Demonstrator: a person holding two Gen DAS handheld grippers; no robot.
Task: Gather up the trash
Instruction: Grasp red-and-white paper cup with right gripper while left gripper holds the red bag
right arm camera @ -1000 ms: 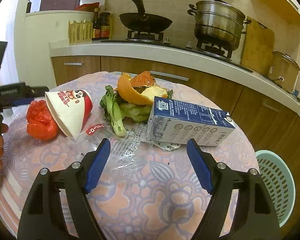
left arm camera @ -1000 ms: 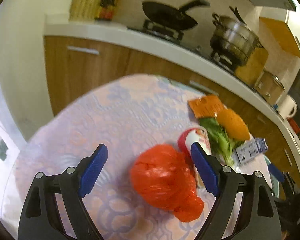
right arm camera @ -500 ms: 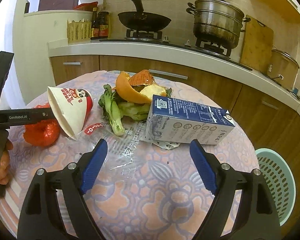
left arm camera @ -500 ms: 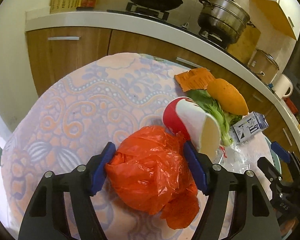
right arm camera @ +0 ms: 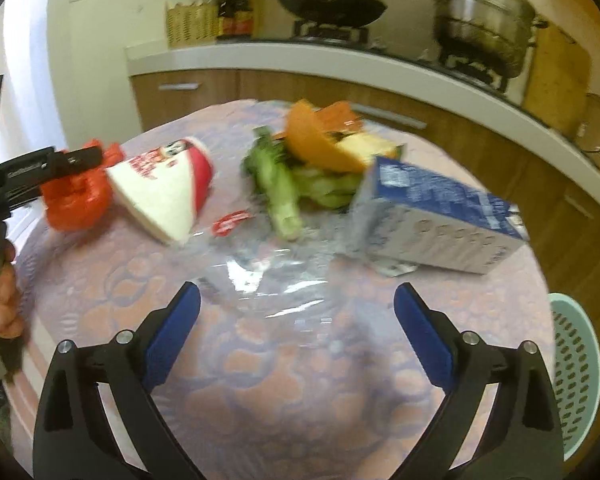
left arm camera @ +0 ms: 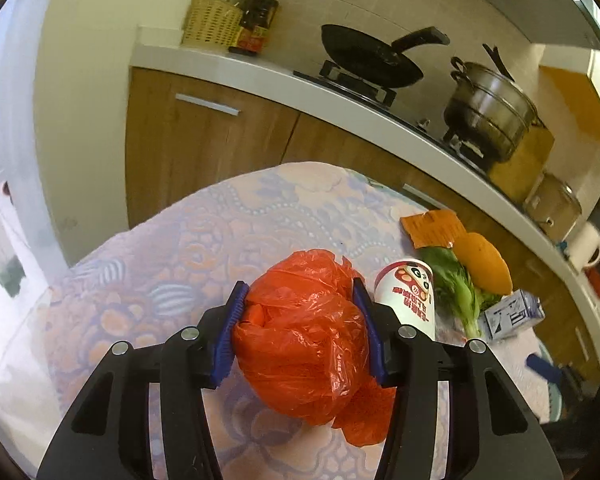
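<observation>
My left gripper (left arm camera: 300, 324) is shut on a crumpled red plastic bag (left arm camera: 304, 332), squeezed between its blue pads above the patterned tablecloth (left arm camera: 204, 240). The bag also shows at the left of the right wrist view (right arm camera: 76, 196). Beside it lies a red and white paper cup (left arm camera: 408, 296), on its side (right arm camera: 168, 188). Green vegetable scraps (right arm camera: 280, 192), orange peel (right arm camera: 316, 140), a blue milk carton (right arm camera: 436, 220) and clear plastic wrap (right arm camera: 268, 268) lie on the table. My right gripper (right arm camera: 296, 332) is open and empty above the wrap.
A pale green mesh basket (right arm camera: 576, 380) stands beside the table at the right. Behind the table runs a kitchen counter (left arm camera: 340, 92) with a black pan (left arm camera: 372, 60), a steel pot (left arm camera: 492, 108) and wooden cabinets below.
My left gripper closed on the red bag and lifted it slightly. My right gripper moved a little closer over the table; its view is blurred by motion.
</observation>
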